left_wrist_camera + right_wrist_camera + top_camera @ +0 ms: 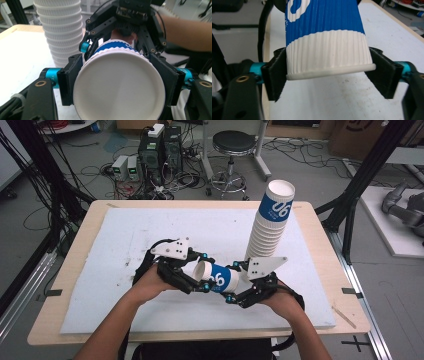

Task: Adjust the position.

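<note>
Paper cup [220, 278] held sideways between both tools: left tool [196, 281] clamps one end, right tool [239, 289] the other (stack [270, 222] behind). Uneven squeezing may crush its ribbed wall.

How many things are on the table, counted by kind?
Grippers: 2, the left gripper and the right gripper.
Single paper cup held between them: 1.
Stack of paper cups: 1.
Total: 4.

Overhead view; 2 close cup [220, 278] views
</note>
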The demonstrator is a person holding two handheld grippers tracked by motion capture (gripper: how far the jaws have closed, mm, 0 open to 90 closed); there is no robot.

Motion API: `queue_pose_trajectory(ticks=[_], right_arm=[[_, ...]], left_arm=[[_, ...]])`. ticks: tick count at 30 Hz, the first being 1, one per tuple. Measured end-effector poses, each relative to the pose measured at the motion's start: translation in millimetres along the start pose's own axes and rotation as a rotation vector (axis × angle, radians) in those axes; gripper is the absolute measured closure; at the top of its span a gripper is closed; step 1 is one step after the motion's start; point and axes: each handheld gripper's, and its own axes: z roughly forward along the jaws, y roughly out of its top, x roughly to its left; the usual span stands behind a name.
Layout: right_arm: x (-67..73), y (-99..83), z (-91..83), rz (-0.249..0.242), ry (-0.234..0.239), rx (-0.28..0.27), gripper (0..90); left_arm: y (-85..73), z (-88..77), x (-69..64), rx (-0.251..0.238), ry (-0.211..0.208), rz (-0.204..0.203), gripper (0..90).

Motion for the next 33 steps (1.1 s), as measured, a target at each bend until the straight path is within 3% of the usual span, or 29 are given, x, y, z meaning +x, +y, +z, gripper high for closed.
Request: queue_pose_trajectory(ticks=[4, 7, 12, 14, 15, 18, 24, 27, 33], right_arm=[[-2.7, -1.2, -7.1, 0.132, -0.01, -0.123, 16.5], [-4.8, -3.4, -11.2, 0.16, -0.011, -0.176, 16.5], [-4.3, -7.3, -4.6, 0.181, 0.042, -0.208, 16.5], [-3.6, -6.8, -2.3, 0.175, 0.057, -0.197, 17.7], [-3.0, -6.8, -2.8, 0.141, 0.059, -0.168, 21.4], [-2.7, -7.0, -3.2, 0.115, 0.076, -0.13, 24.7], [-0.9, -6.1, -0.9, 0.081, 0.095, -0.099, 26.4], [0.1, -4.1, -0.4, 0.066, 0.086, -0.077, 26.6], [0.4, -2.5, -0.8, 0.033, 0.077, -0.016, 26.8]], left_arm=[[-6.6, -4.7, 2.7, -0.089, 0.015, -0.023, 29.8], [-10.8, -7.6, 3.8, -0.152, 0.009, -0.038, 29.9], [-14.7, -4.4, 3.3, -0.18, -0.024, -0.046, 29.8], [-16.0, -2.9, 2.9, -0.158, -0.029, -0.033, 29.8], [-17.0, -2.9, 3.2, -0.151, -0.034, -0.037, 30.5], [-18.9, -3.1, 3.5, -0.116, -0.049, -0.048, 30.4], [-16.5, -5.0, -0.5, -0.055, -0.041, -0.047, 29.2], [-14.5, -3.5, -2.5, 0.003, -0.005, -0.02, 24.9], [-15.2, -0.3, -1.8, 0.107, -0.031, 0.045, 28.1]])
